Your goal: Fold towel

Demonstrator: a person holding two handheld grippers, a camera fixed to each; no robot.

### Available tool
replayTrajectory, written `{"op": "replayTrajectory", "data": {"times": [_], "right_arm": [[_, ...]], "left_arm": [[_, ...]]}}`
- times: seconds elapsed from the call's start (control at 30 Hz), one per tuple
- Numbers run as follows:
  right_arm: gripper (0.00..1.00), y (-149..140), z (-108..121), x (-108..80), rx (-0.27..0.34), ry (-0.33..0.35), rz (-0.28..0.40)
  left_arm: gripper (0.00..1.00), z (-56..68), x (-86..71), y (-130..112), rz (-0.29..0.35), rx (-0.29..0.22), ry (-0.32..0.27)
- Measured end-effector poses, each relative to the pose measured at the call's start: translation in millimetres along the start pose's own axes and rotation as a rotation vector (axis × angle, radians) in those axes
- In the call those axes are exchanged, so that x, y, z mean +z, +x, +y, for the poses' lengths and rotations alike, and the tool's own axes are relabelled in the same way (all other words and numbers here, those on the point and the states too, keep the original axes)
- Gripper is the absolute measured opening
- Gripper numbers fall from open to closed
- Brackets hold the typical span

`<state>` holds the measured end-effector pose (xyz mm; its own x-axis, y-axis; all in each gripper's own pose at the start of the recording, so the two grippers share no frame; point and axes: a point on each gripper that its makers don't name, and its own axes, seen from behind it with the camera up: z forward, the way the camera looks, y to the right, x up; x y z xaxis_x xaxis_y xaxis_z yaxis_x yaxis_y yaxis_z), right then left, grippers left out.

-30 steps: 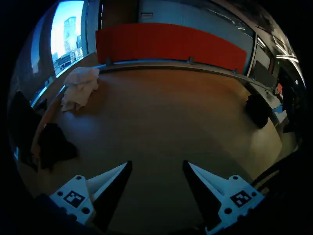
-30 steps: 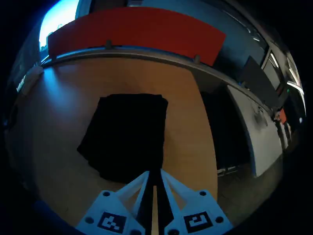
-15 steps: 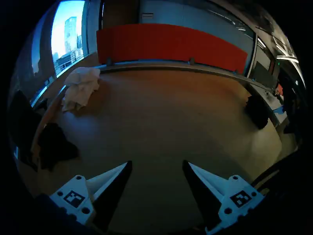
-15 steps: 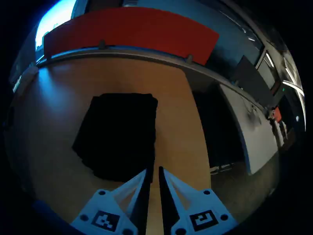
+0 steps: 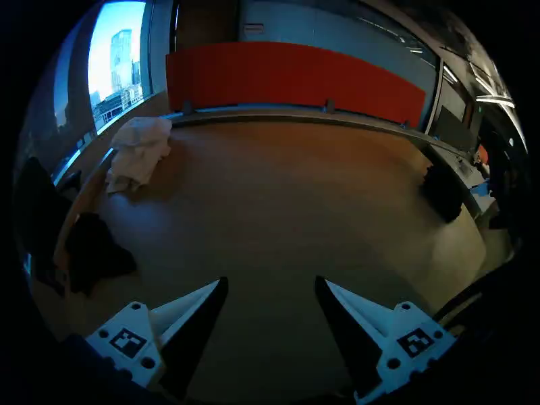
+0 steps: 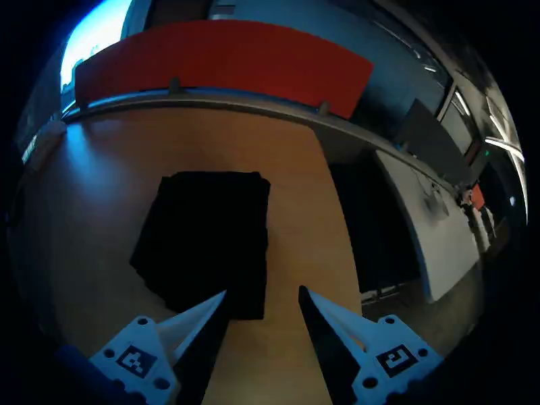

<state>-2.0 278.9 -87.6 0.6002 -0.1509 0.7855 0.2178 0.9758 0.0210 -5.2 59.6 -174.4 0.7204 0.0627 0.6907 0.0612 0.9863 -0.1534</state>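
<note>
- Left gripper point(image 5: 270, 283): jaws wide apart, nothing between them; hovers over bare wood near the tabletop's near edge.
- Right gripper point(image 6: 263, 291): jaws spread, gripping nothing; its left fingertip overlaps the towel's near edge, contact not discernible.
- Black towel point(image 6: 202, 243): lies flat as a rough rectangle on the wooden tabletop point(image 6: 101, 196), closer to the right edge than the left.
- White cloth point(image 5: 138, 152): crumpled heap at the tabletop's far left corner.
- Dark cloth point(image 5: 91, 250): bunched at the left edge.
- Dark bundle point(image 5: 442, 192): at the right edge; kind not discernible.
- Red partition point(image 5: 297, 71): stands along the far edge.
- Window point(image 5: 115, 61): beyond the far left corner.
</note>
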Motion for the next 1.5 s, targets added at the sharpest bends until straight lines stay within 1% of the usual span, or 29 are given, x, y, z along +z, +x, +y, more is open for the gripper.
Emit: {"op": "replayTrajectory", "data": {"times": [0.07,0.1,0.13,0.27,0.37,0.53,0.77,0.87,0.97,1.17,1.3,1.4,1.5], "right_arm": [[0.74,2.1,-1.4,-0.8,0.002,0.002,0.007],[0.79,3.9,-2.2,-1.3,0.005,0.003,0.013],[0.82,5.9,-2.9,-1.9,0.008,0.004,0.019],[0.84,15.7,-5.6,-4.8,0.026,0.006,0.052],[0.85,26.1,-8.9,-7.9,0.043,0.008,0.089],[0.94,47.4,-17.3,-17.1,0.076,0.006,0.188],[0.95,75.8,-25.1,-29.7,0.126,-0.006,0.317],[0.95,92.1,-26.9,-36.8,0.154,-0.005,0.381],[0.94,110.3,-26.9,-46.6,0.178,-0.009,0.452],[0.94,148.4,-30.1,-74.5,0.220,-0.003,0.601],[0.95,169.4,-26.4,-92.0,0.248,-0.024,0.694],[0.98,176.5,-24.8,-98.2,0.263,-0.035,0.727],[0.98,180.2,-26.6,-100.8,0.265,-0.032,0.737]], "left_arm": [[0.96,-0.3,-0.8,0.2,0.002,-0.001,0.001],[0.96,-0.4,-1.1,0.5,0.003,-0.002,0.001],[0.96,-0.4,-1.3,0.8,0.005,-0.002,0.001],[0.95,-0.2,-2.1,3.5,0.012,-0.004,0.002],[0.96,1.0,-2.2,6.3,0.019,-0.007,0.000],[0.95,2.8,-2.1,11.3,0.030,-0.018,-0.006],[0.95,3.2,-2.7,18.7,0.043,-0.017,-0.004],[0.95,2.8,-2.8,21.7,0.047,-0.014,-0.004],[0.95,2.6,-2.8,25.3,0.054,-0.013,-0.003],[0.95,3.2,-1.8,30.8,0.067,-0.020,-0.003],[0.96,3.4,-1.6,35.1,0.080,-0.021,-0.002],[0.95,2.4,-2.3,40.7,0.103,-0.019,0.003],[0.95,0.9,-2.9,45.7,0.122,-0.020,0.008]]}}
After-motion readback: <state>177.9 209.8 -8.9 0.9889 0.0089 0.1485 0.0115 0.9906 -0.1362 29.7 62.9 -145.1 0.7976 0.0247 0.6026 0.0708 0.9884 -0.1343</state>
